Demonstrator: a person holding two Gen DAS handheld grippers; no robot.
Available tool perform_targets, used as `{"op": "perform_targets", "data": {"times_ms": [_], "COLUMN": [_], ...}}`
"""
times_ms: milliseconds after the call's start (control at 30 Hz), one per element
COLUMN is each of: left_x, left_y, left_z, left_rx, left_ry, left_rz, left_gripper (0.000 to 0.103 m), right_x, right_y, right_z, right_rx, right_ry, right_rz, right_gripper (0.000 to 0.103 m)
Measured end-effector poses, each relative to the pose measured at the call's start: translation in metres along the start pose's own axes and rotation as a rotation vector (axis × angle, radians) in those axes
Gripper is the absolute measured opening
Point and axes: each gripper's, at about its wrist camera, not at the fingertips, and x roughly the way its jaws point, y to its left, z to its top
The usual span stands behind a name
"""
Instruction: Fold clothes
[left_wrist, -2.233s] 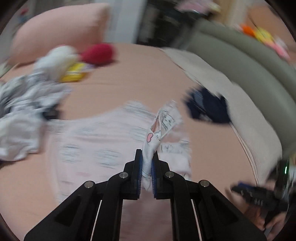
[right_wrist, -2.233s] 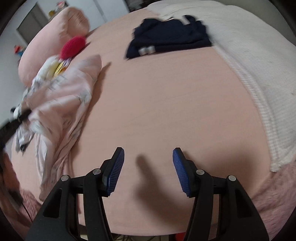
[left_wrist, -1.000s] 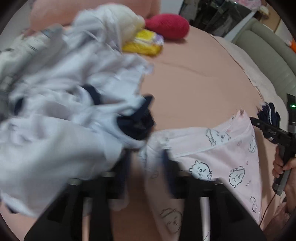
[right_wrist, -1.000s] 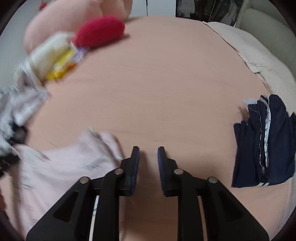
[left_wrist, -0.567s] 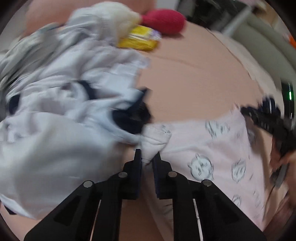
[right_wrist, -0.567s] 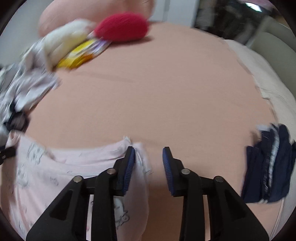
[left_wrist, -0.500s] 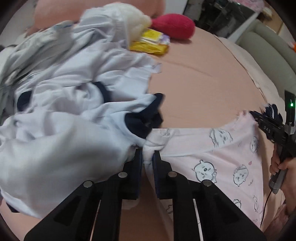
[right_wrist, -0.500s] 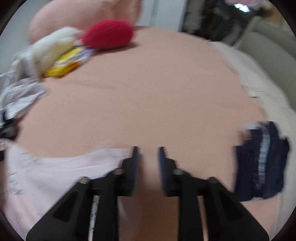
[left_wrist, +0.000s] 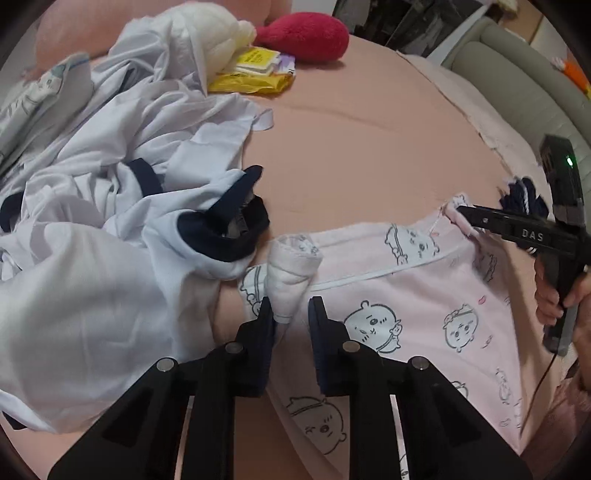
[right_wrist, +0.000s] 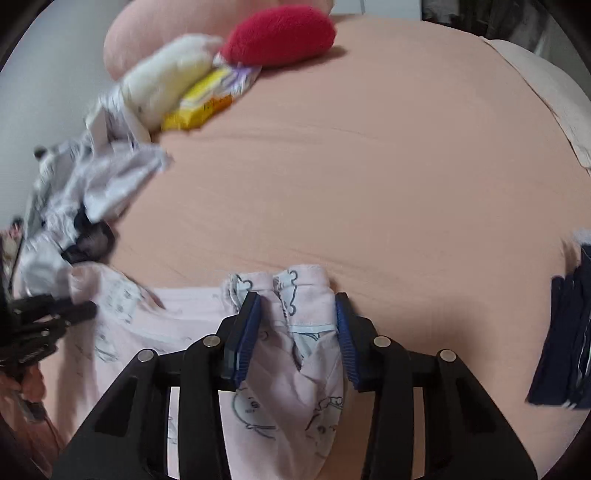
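- The left gripper (left_wrist: 290, 308) has its two black jaws spread a little apart. A bunched corner of the soft pink garment with little cartoon faces (left_wrist: 424, 321) sits between them, touching the left jaw only. It is not squeezed.
- The pink garment lies flat on the peach-pink bed sheet (left_wrist: 362, 147). It spreads from the left jaws off to their right side.
- The right gripper (right_wrist: 297, 330) has its blue-padded jaws spread wide. The other corner of the pink garment (right_wrist: 306, 321) is humped up between them. The cloth touches the pads on both sides, but the jaws are not pressed together.
- In the left camera view, the tip of the right gripper (left_wrist: 463, 214) sits at the far right corner of the pink cloth, and a hand (left_wrist: 554, 299) holds its handle.
- To the left of the left jaws is a big heap of white clothes with dark blue trim (left_wrist: 110, 221). It touches the pink garment's corner.
- Far ahead of the jaws lie a fuzzy red cushion (left_wrist: 306, 35), a cream plush toy (left_wrist: 218, 33) and a flat yellow packet (left_wrist: 255, 79), close together.
- To the right of the right jaws lies a folded dark blue garment with white stripes (right_wrist: 569, 332), apart from the pink one.
- A big pink pillow (right_wrist: 177, 29) sits behind the plush toy.
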Motion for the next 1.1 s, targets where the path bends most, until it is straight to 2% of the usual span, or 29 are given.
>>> {"op": "perform_targets", "data": {"times_ms": [100,200,233,300,367,400,433,467,500,533,567,633,700,800,867,933,1000,1100], "left_x": [0.001,0.001,0.001,0.001,0.001,0.001,0.001,0.001,0.001,0.001,0.000,-0.004,-0.008,-0.006,-0.008,-0.023,-0.040,-0.043], "left_y": [0.009,0.012,0.012,0.014,0.016,0.017,0.018,0.018,0.019,0.020,0.025,0.037,0.044,0.047,0.045,0.040,0.034,0.031], "left_z": [0.001,0.000,-0.001,-0.001,-0.002,-0.003,-0.003,-0.004,-0.004,-0.004,-0.006,-0.005,-0.004,-0.006,-0.007,-0.006,-0.002,0.002], "left_rx": [-0.044,-0.076,-0.087,-0.109,-0.131,-0.141,-0.152,-0.163,-0.174,-0.185,-0.213,-0.267,-0.273,-0.281,-0.268,-0.238,-0.195,-0.151], "left_ry": [0.012,0.009,0.008,0.006,0.004,0.003,0.002,0.001,0.000,-0.002,-0.005,-0.025,-0.034,-0.014,-0.016,-0.066,-0.132,-0.126], "left_rz": [-0.033,-0.074,-0.087,-0.115,-0.142,-0.155,-0.169,-0.183,-0.196,-0.210,-0.235,-0.255,-0.204,-0.155,-0.124,-0.122,-0.141,-0.129], "left_gripper": [0.019,0.020,0.020,0.020,0.020,0.020,0.020,0.019,0.016,0.012,0.007,0.005,0.003,0.003,0.003,0.003,0.003,0.003], "right_x": [-0.008,-0.017,-0.020,-0.025,-0.013,-0.006,-0.001,0.004,0.009,0.008,0.007,-0.004,-0.015,-0.014,-0.003,0.002,-0.012,-0.027], "right_y": [0.001,0.002,0.003,0.004,0.016,0.020,0.019,0.018,0.016,0.011,0.006,0.001,0.008,0.008,-0.001,-0.010,-0.011,-0.010], "right_z": [0.001,0.001,0.002,0.002,0.001,0.001,0.000,-0.001,-0.003,-0.004,-0.005,-0.008,-0.011,-0.009,-0.007,-0.009,-0.013,-0.014], "right_rx": [-0.012,-0.024,-0.027,-0.035,-0.067,-0.090,-0.087,-0.082,-0.077,-0.040,-0.003,0.061,0.042,0.066,0.134,0.226,0.253,0.251], "right_ry": [-0.017,-0.035,-0.041,-0.052,0.007,0.017,0.021,0.024,0.028,0.011,-0.007,-0.035,-0.088,-0.103,-0.085,-0.096,-0.183,-0.270], "right_rz": [0.013,0.027,0.031,0.040,0.049,0.011,-0.013,-0.035,-0.058,-0.044,-0.028,0.027,0.013,0.009,0.019,0.077,0.115,0.127], "right_gripper": [0.050,0.050,0.054,0.073,0.074,0.073,0.070,0.052,0.044,0.037,0.013,0.010,0.009,0.009,0.009,0.009,0.009,0.008]}}
